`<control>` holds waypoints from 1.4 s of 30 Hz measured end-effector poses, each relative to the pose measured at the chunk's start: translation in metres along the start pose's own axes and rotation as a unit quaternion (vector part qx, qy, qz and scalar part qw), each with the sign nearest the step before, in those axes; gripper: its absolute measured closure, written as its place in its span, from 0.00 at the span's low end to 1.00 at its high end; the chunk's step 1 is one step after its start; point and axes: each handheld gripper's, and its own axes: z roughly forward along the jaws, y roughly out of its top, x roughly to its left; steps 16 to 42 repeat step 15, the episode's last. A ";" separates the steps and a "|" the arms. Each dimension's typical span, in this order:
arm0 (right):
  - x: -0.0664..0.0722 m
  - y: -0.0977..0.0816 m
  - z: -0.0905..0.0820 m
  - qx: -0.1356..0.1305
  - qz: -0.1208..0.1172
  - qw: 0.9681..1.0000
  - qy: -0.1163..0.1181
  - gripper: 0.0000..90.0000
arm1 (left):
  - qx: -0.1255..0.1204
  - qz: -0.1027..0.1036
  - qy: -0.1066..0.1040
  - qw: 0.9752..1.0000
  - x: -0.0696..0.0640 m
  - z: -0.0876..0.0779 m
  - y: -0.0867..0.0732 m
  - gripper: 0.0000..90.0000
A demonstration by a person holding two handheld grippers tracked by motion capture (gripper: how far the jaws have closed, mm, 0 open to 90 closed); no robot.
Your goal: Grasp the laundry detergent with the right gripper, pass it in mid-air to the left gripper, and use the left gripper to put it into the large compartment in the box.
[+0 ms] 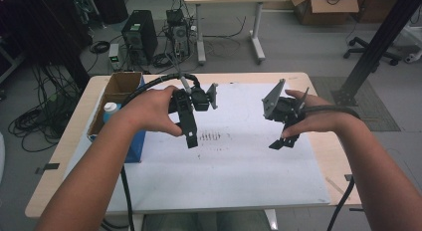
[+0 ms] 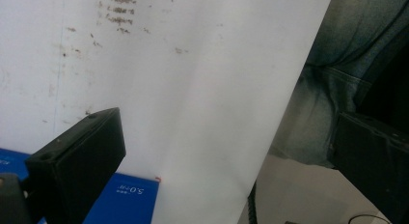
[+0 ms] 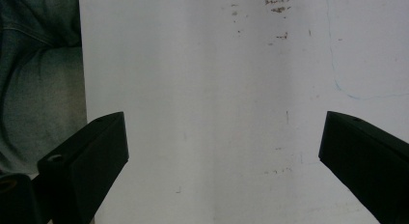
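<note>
1. While both hands hovered over the white sheet (image 1: 224, 166) on the counter (image 1: 318, 156), the left hand-held gripper (image 1: 190, 136) hung at centre-left, its jaws spread wide with nothing between them
2. The right hand-held gripper (image 1: 282, 140) hung to the right, well apart from the left one, jaws likewise spread and empty
3. A patch of dark smudges (image 1: 211, 137) lay on the sheet between the two, nearer the left gripper
4. At the counter's left edge stood a blue box (image 1: 135, 146) beside an open cardboard box (image 1: 119, 86) and a white bottle (image 1: 110, 109)
</note>
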 end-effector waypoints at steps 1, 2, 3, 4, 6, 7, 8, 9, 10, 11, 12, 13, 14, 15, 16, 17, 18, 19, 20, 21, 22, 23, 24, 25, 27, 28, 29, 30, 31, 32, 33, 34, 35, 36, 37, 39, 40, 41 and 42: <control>0.000 0.000 0.000 0.002 0.001 1.000 0.000 0.04 | 0.000 0.001 0.001 1.000 0.000 0.000 -0.001 0.00; 0.000 0.000 -0.001 0.003 0.001 1.000 -0.001 0.04 | 0.002 0.003 -0.002 1.000 -0.001 0.000 -0.001 0.00; 0.000 0.000 -0.002 0.005 0.000 1.000 -0.001 0.04 | 0.000 0.003 -0.001 1.000 -0.001 -0.001 -0.001 0.00; 0.001 0.000 -0.002 0.006 0.002 1.000 -0.001 0.04 | -0.002 0.006 -0.001 1.000 -0.001 -0.001 -0.002 0.00; 0.000 0.001 -0.002 0.007 0.001 1.000 -0.002 0.04 | -0.002 0.002 0.000 1.000 -0.001 -0.001 -0.002 0.00; 0.000 0.001 -0.003 0.008 0.000 1.000 -0.002 0.04 | -0.003 0.004 0.000 1.000 -0.001 -0.001 -0.003 0.00; 0.000 0.001 -0.003 0.008 0.000 1.000 -0.003 0.04 | 0.001 0.003 -0.002 1.000 -0.001 -0.001 -0.003 0.00; 0.001 0.001 -0.003 0.008 0.003 1.000 -0.002 0.04 | -0.001 0.003 0.002 1.000 0.000 -0.001 -0.003 0.00; 0.001 0.002 -0.003 0.008 0.001 1.000 -0.002 0.04 | -0.001 0.002 0.000 1.000 0.000 -0.001 -0.003 0.00; 0.001 0.002 -0.002 0.007 0.001 1.000 -0.002 0.04 | 0.001 0.002 -0.002 1.000 0.000 -0.001 -0.003 0.00; 0.001 0.002 -0.002 0.007 0.001 1.000 -0.002 0.04 | 0.001 0.002 0.000 1.000 0.000 -0.001 -0.003 0.00; 0.001 0.002 -0.003 0.007 0.001 1.000 -0.002 0.04 | 0.001 0.003 -0.002 1.000 0.000 -0.001 -0.004 0.01; 0.001 0.002 -0.003 0.007 0.000 1.000 -0.002 0.04 | 0.001 0.002 -0.002 1.000 0.000 0.000 -0.004 0.01; 0.000 0.002 -0.003 0.006 0.000 1.000 -0.003 0.04 | 0.001 0.002 0.000 1.000 0.000 -0.001 -0.004 0.00; 0.000 0.002 -0.003 0.006 0.000 1.000 -0.003 0.04 | 0.001 0.002 0.000 1.000 0.000 -0.001 -0.004 0.00; 0.000 0.002 -0.003 0.006 0.000 1.000 -0.003 0.04 | 0.001 0.002 0.000 1.000 0.000 -0.001 -0.004 0.00; 0.000 0.002 -0.003 0.006 0.000 1.000 -0.003 0.04 | 0.001 0.002 0.000 1.000 0.000 -0.001 -0.004 0.00; 0.000 0.002 -0.003 0.006 0.000 1.000 -0.003 0.04 | 0.001 0.002 0.000 1.000 0.000 -0.001 -0.004 0.00; 0.000 0.002 -0.003 0.006 0.000 1.000 -0.003 0.04 | 0.001 0.002 0.000 1.000 0.000 -0.001 -0.004 0.00; 0.000 0.002 -0.003 0.006 0.000 1.000 -0.003 0.04 | 0.001 0.002 0.000 1.000 0.000 -0.001 -0.004 0.00; 0.000 0.002 -0.003 0.006 0.000 1.000 -0.003 0.04 | 0.001 0.002 0.000 1.000 0.000 -0.001 -0.004 0.00; 0.000 0.002 -0.003 0.006 0.000 1.000 -0.003 0.04 | 0.001 0.002 0.000 1.000 0.000 -0.001 -0.004 0.00; 0.000 0.002 -0.003 0.006 0.000 1.000 -0.003 0.04 | 0.001 0.002 0.000 1.000 0.000 -0.001 -0.004 0.00; 0.000 0.002 -0.003 0.006 0.000 1.000 -0.003 0.04 | 0.001 0.002 0.000 1.000 0.000 -0.001 -0.004 0.00; 0.000 0.002 -0.003 0.006 0.000 1.000 -0.003 0.04 | 0.001 0.002 0.000 1.000 0.000 -0.001 -0.004 0.00; 0.000 0.002 -0.003 0.006 0.000 1.000 -0.003 0.04 | 0.001 0.002 0.000 1.000 0.000 -0.001 -0.004 0.00; 0.000 0.002 -0.003 0.006 0.000 1.000 -0.003 0.04 | 0.001 0.002 0.000 1.000 0.000 -0.001 -0.004 0.00; 0.000 0.002 -0.003 0.006 0.000 1.000 -0.003 0.04 | 0.001 0.002 0.000 1.000 0.000 -0.001 -0.004 0.00; 0.000 0.002 -0.003 0.006 0.000 1.000 -0.003 0.04 | 0.001 0.002 0.000 1.000 0.000 -0.001 -0.004 0.00; 0.000 0.002 -0.003 0.006 0.000 1.000 -0.003 0.04 | 0.001 0.002 0.000 1.000 0.000 -0.001 -0.004 0.00; 0.000 0.002 -0.003 0.006 0.000 1.000 -0.003 0.04 | 0.001 0.002 0.000 1.000 0.000 -0.001 -0.004 0.00; 0.000 0.002 -0.003 0.006 0.000 1.000 -0.003 0.04 | 0.001 0.002 0.000 1.000 0.000 -0.001 -0.004 0.00; 0.000 0.002 -0.003 0.006 0.000 1.000 -0.003 0.04 | 0.001 0.002 0.000 1.000 0.000 -0.001 -0.004 0.00; 0.000 0.002 -0.003 0.006 0.000 1.000 -0.003 0.04 | 0.001 0.002 0.000 1.000 0.000 -0.001 -0.004 0.00; 0.000 0.002 -0.003 0.006 0.000 1.000 -0.003 0.04 | 0.001 0.002 0.000 1.000 0.000 -0.001 -0.004 0.00; 0.000 0.002 -0.003 0.006 0.000 1.000 -0.003 0.04 | 0.001 0.002 0.000 1.000 0.000 -0.001 -0.004 0.00; 0.000 0.002 -0.003 0.006 0.000 1.000 -0.003 0.04 | 0.001 0.002 0.000 1.000 0.000 -0.001 -0.004 0.00; 0.000 0.002 -0.003 0.006 0.000 1.000 -0.003 0.04 | 0.001 0.002 0.000 1.000 0.000 -0.001 -0.004 0.00; 0.000 0.002 -0.003 0.006 0.000 1.000 -0.003 0.04 | 0.001 0.002 0.000 1.000 0.000 -0.001 -0.004 0.00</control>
